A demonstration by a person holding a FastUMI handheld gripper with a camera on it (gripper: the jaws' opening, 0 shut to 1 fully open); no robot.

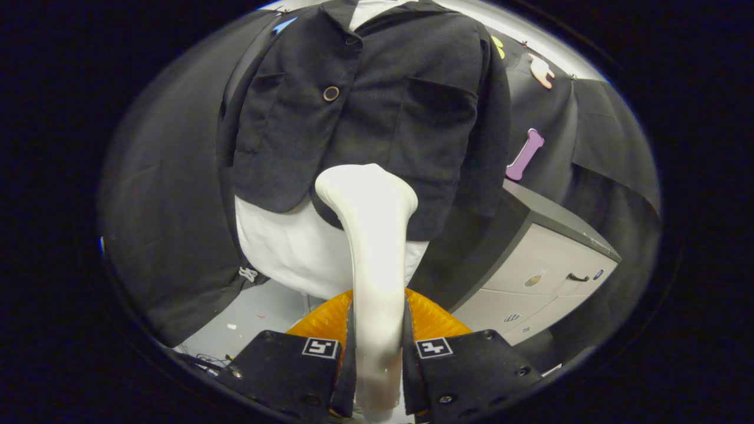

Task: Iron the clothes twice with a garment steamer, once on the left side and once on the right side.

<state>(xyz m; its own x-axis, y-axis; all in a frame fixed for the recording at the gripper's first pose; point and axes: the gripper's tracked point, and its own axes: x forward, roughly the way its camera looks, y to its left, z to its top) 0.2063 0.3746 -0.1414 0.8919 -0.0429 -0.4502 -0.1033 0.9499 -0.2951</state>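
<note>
A white garment steamer [371,247] stands up between my fingers, its handle clamped by both, so my gripper [377,353] is shut on it. The steamer's flared head rests at the lower hem of a dark jacket [365,112] hung on a white mannequin torso [283,247] just ahead. The head lies at the jacket's front panel right of the button line, near the lower pocket. A brown button [330,93] sits on the front higher up. An orange ribbed piece [433,318] shows just behind my fingers, under the steamer.
A grey-topped cabinet [548,259] with pale drawers stands right of the mannequin. Black cloth hangs behind and to the left. The pale floor [247,318] with a cable shows below the mannequin on the left.
</note>
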